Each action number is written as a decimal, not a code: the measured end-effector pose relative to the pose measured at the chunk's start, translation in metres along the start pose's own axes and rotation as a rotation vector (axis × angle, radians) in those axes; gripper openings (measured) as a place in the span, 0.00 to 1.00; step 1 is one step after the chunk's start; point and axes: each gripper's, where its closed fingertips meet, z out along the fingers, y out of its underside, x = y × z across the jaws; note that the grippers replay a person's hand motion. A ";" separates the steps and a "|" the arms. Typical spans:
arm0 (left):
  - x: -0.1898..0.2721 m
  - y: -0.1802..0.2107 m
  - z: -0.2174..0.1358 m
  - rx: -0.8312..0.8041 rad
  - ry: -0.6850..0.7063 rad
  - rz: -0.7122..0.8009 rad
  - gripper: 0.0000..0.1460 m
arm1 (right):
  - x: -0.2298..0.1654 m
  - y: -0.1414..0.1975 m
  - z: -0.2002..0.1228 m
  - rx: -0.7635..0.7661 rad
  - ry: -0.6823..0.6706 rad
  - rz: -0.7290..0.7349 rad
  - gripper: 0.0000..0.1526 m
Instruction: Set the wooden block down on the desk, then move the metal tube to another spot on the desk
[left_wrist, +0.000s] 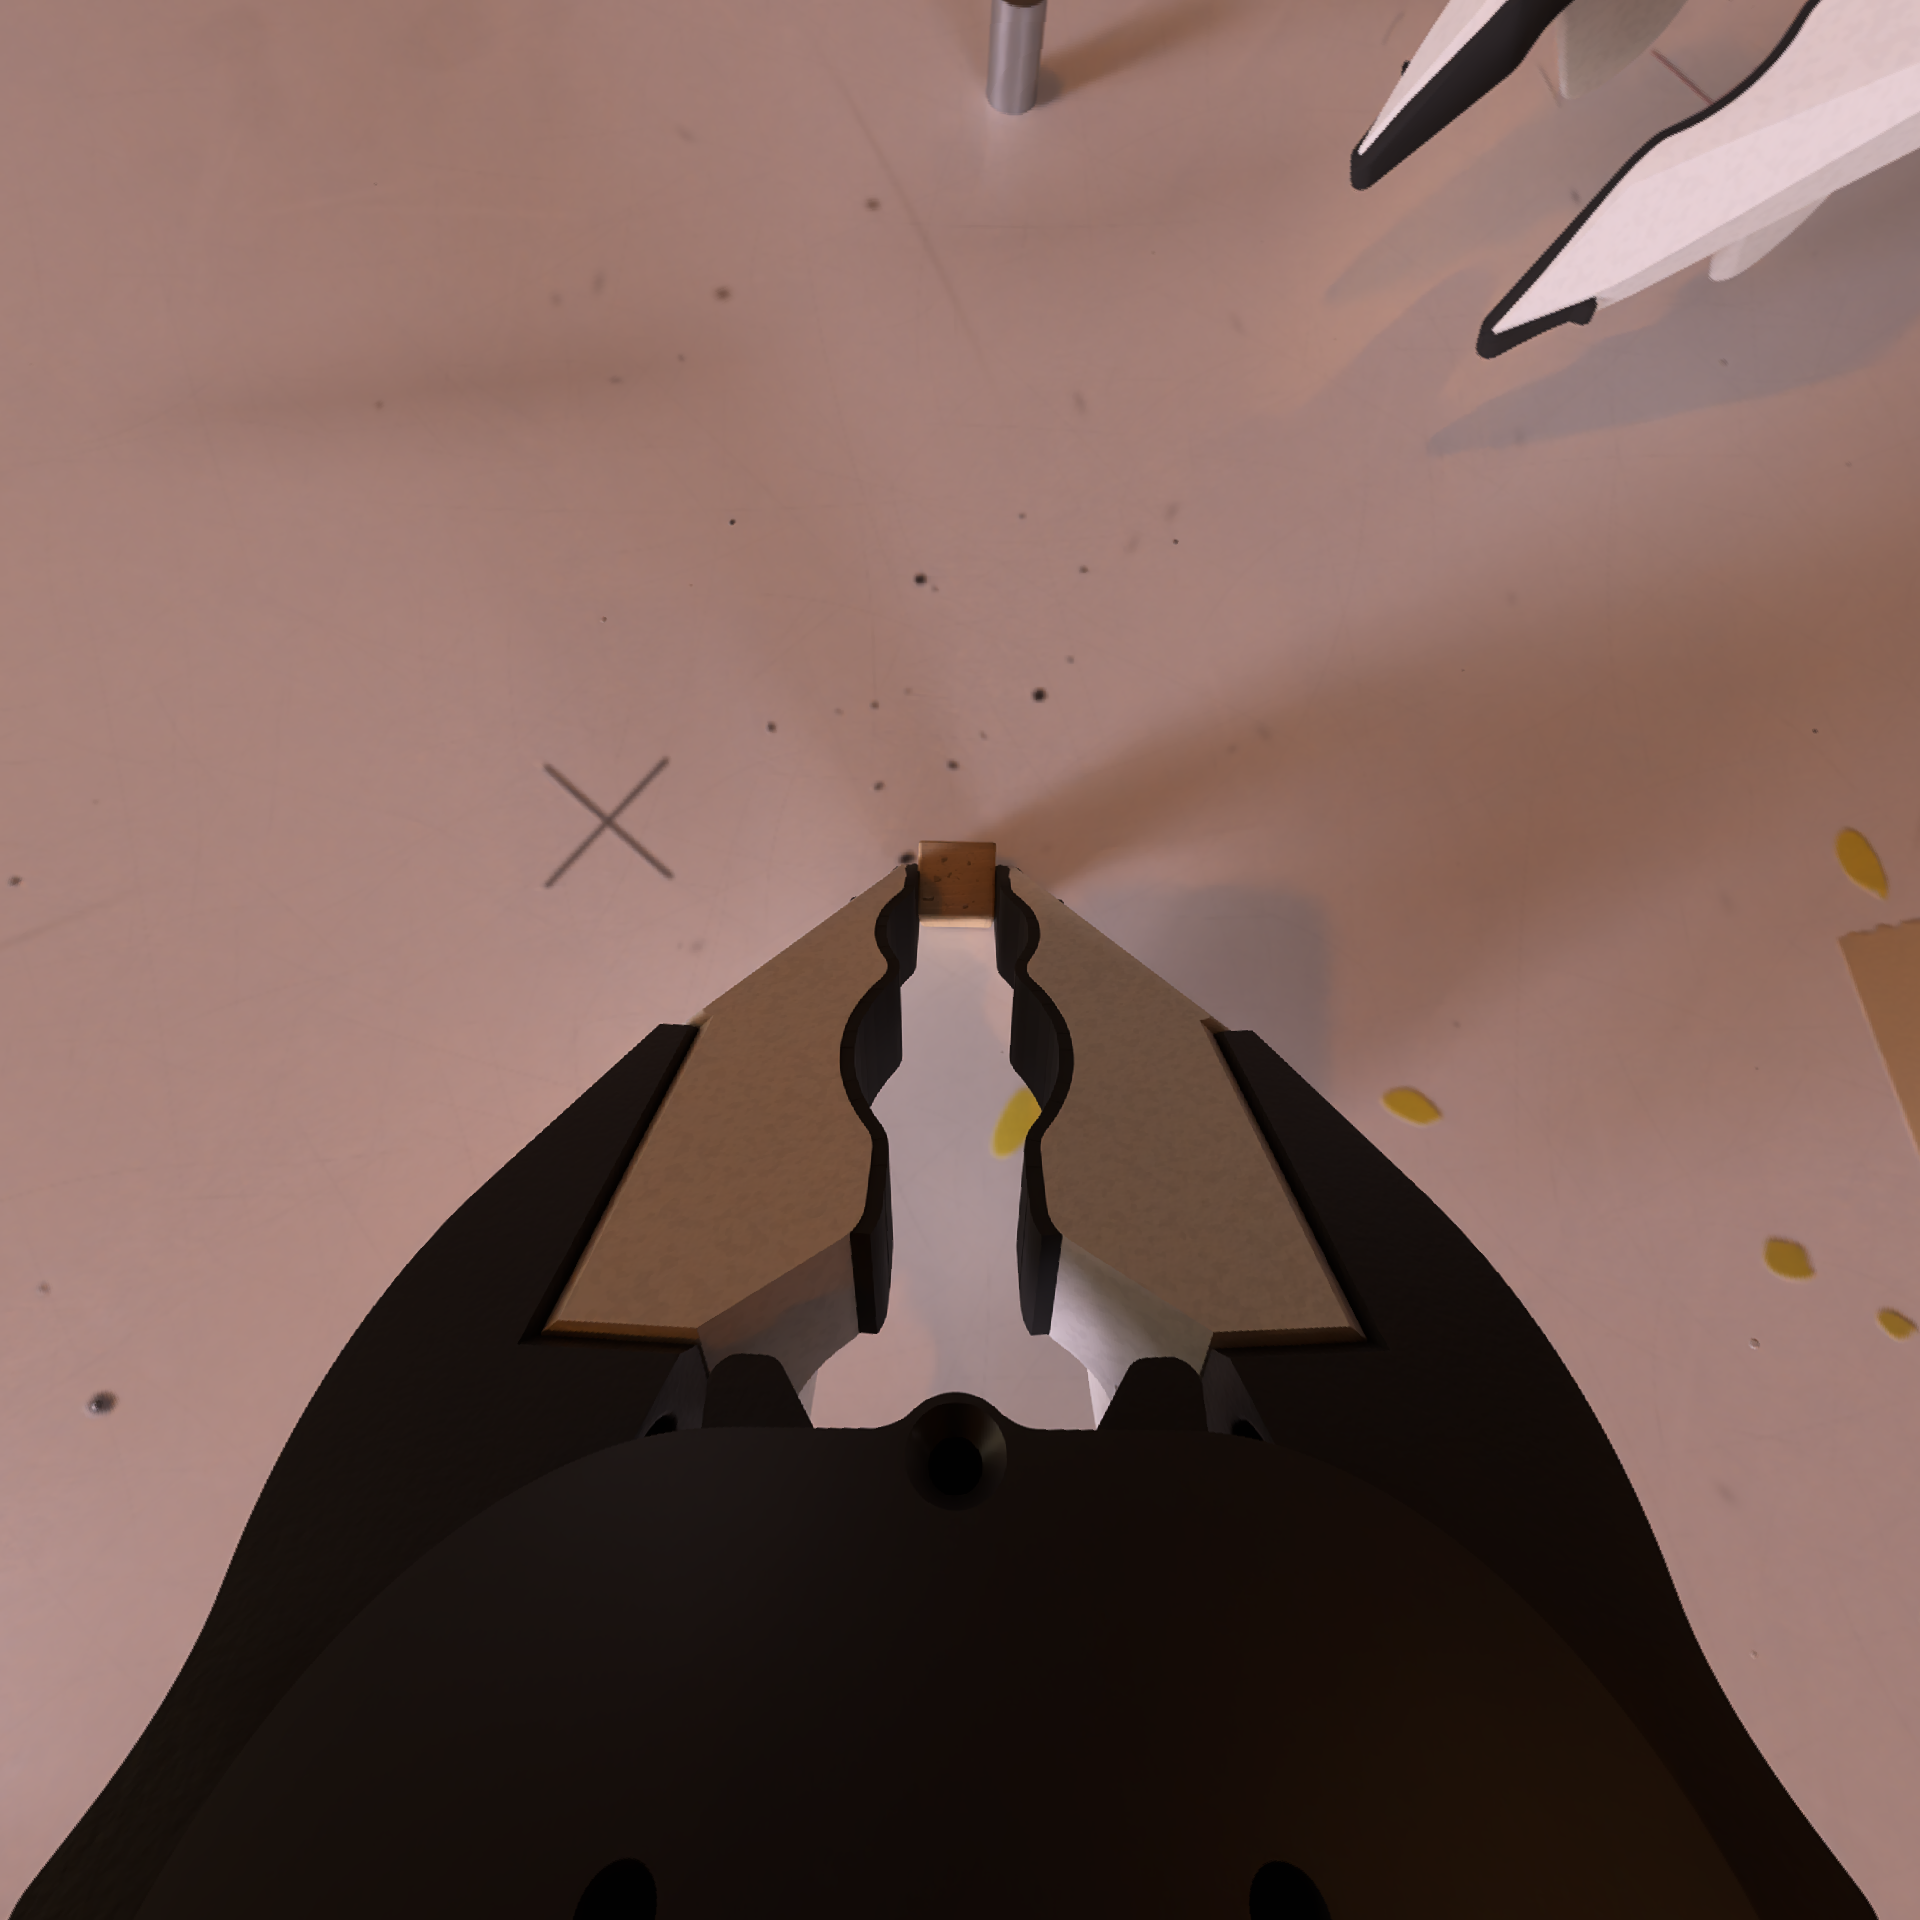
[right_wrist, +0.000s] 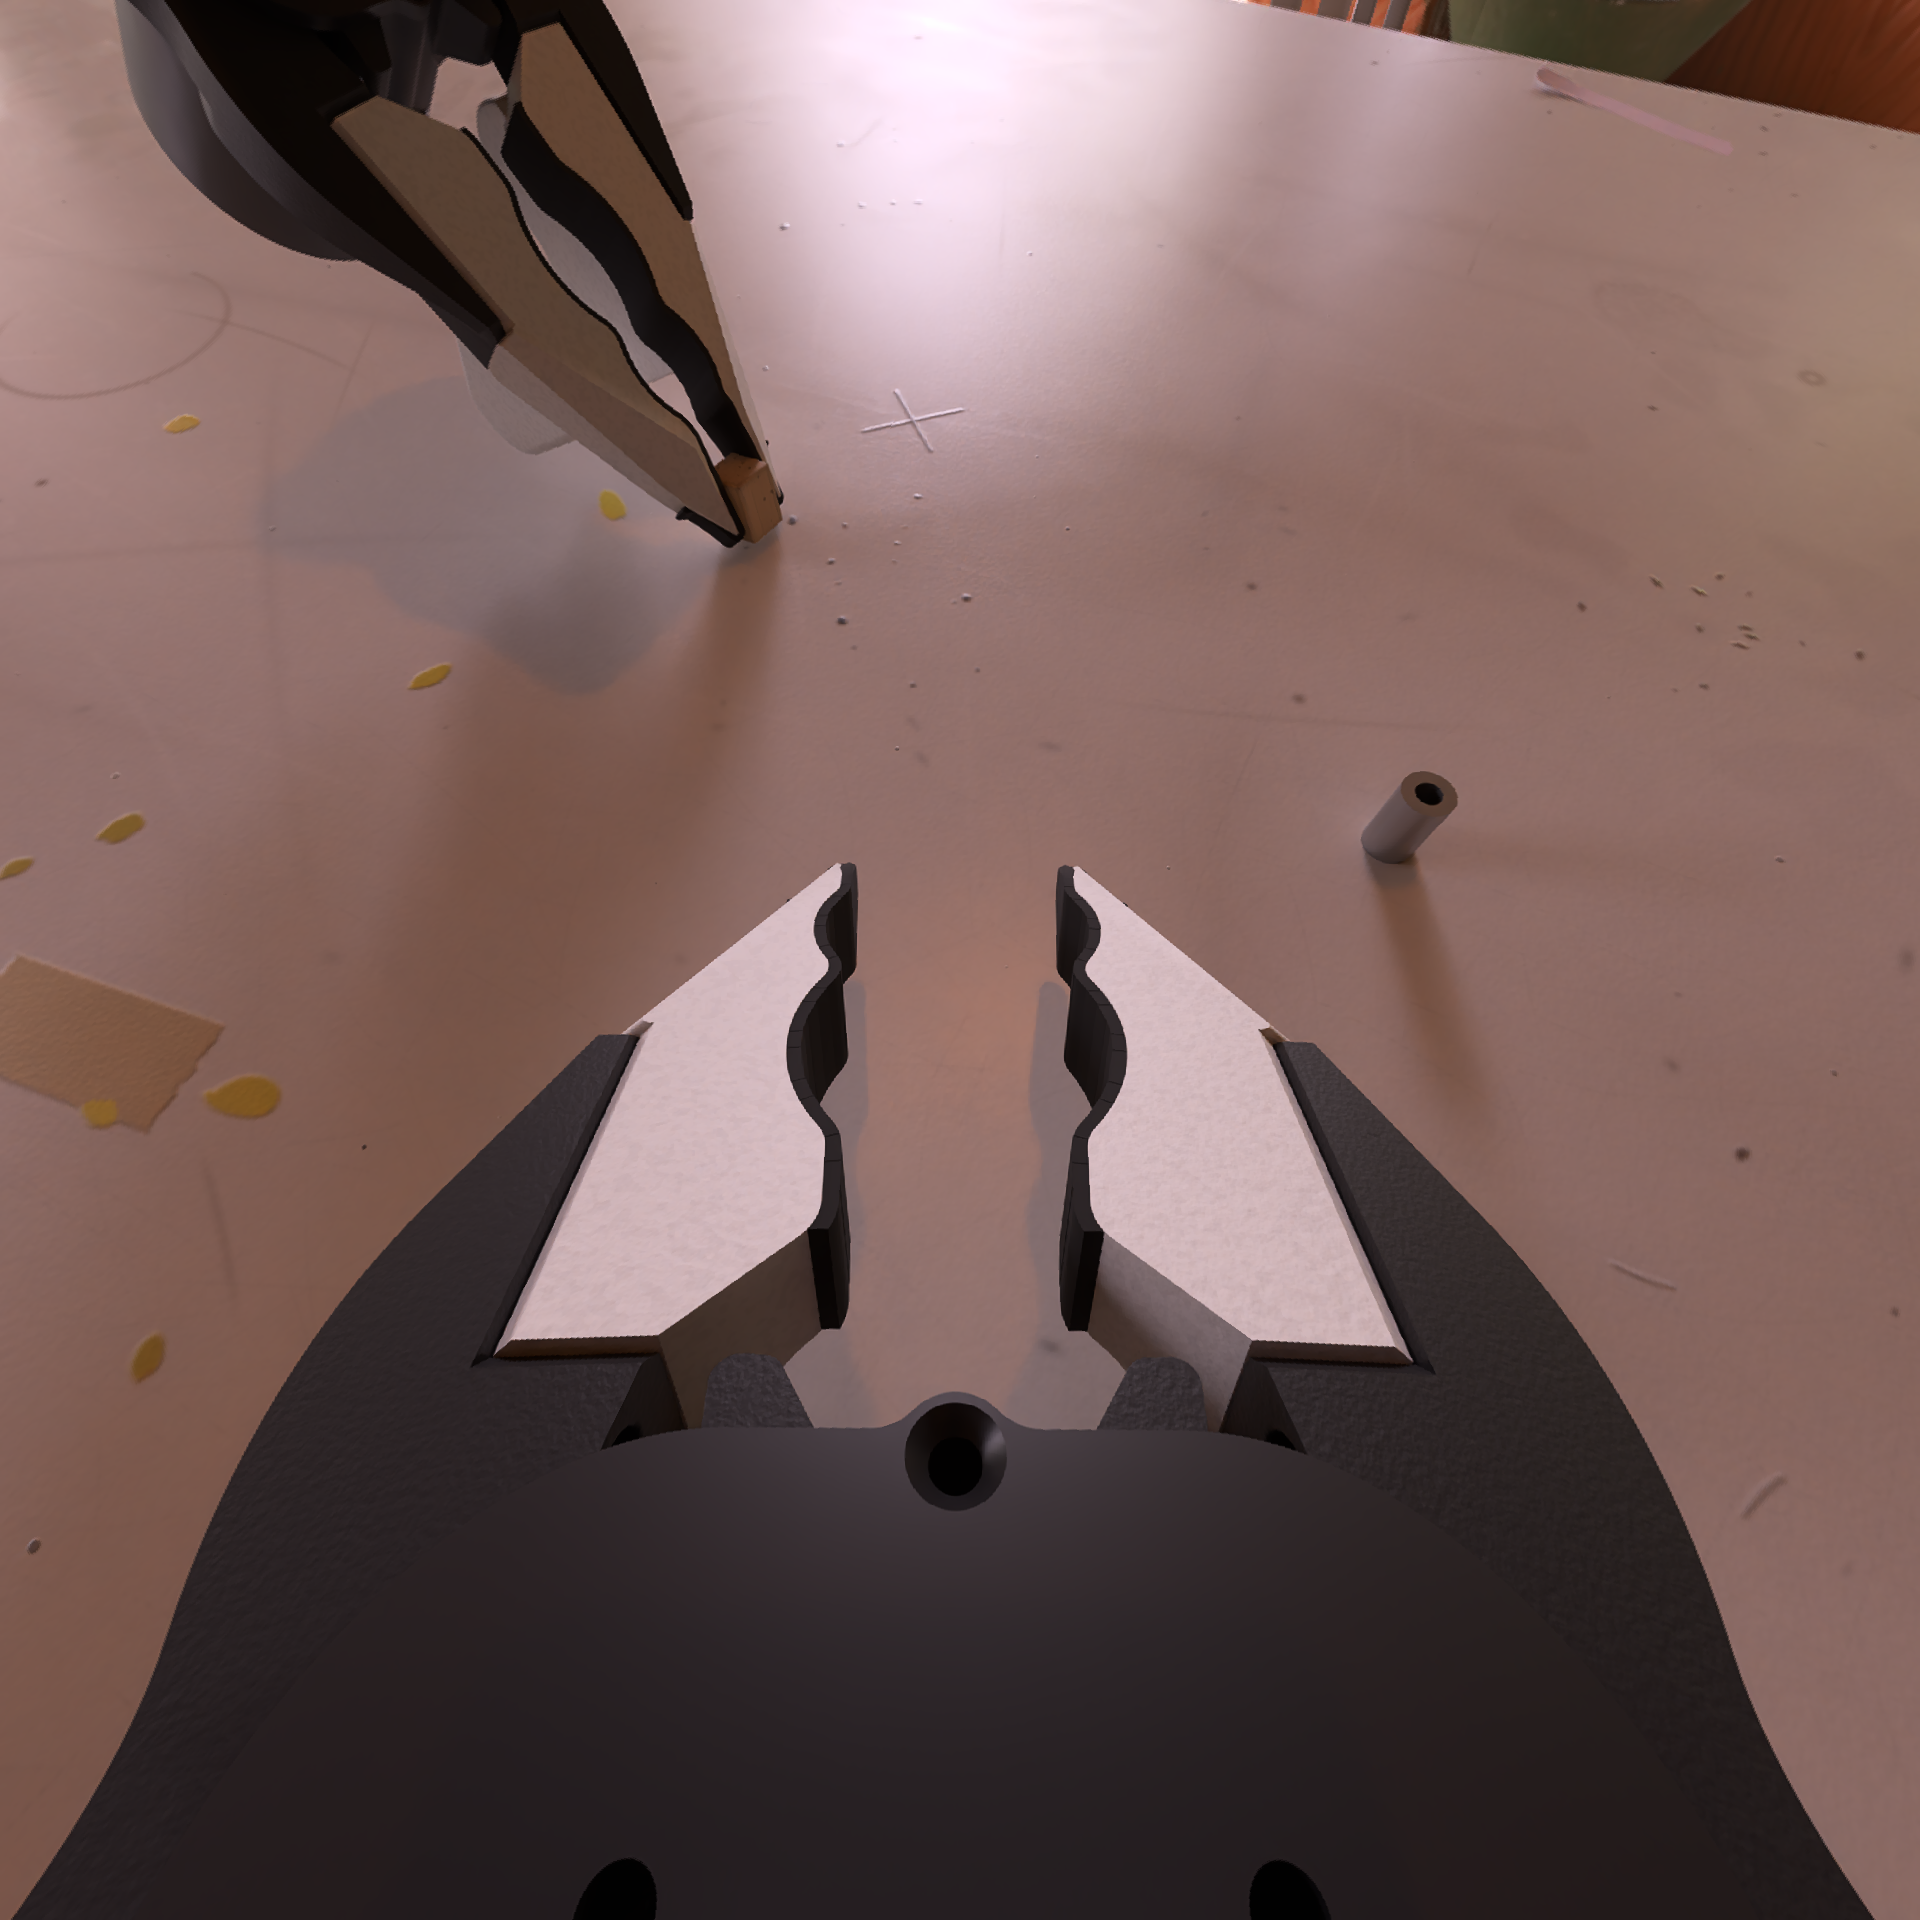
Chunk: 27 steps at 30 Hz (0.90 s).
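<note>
My left gripper (left_wrist: 957, 883) is shut on a small wooden block (left_wrist: 956, 881), held at its fingertips. In the right wrist view the left gripper (right_wrist: 743, 509) holds the wooden block (right_wrist: 755, 497) down at the pink desk surface; the block looks to touch or nearly touch it. A short grey metal tube (left_wrist: 1013, 54) stands upright at the top of the left wrist view. In the right wrist view the metal tube (right_wrist: 1409, 816) stands to the right of my right gripper (right_wrist: 956, 904), well apart. The right gripper is open and empty above the desk; it also shows in the left wrist view (left_wrist: 1439, 255).
A pencilled cross (left_wrist: 608, 822) marks the desk left of the block, also seen in the right wrist view (right_wrist: 912, 418). A tan tape patch (right_wrist: 99, 1039) and yellow paint spots (right_wrist: 242, 1096) lie at the left. The desk's far edge (right_wrist: 1558, 62) runs at the top right.
</note>
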 end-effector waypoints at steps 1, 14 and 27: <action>0.001 0.000 0.000 -0.002 0.004 0.005 0.09 | 0.000 0.000 -0.001 0.002 0.000 0.000 0.25; 0.114 -0.041 0.015 -0.037 0.288 0.183 0.09 | -0.005 0.006 -0.020 -0.012 0.018 -0.072 0.25; 0.123 -0.034 0.034 -0.082 0.237 0.177 0.29 | -0.007 0.010 -0.025 0.030 0.034 -0.103 0.25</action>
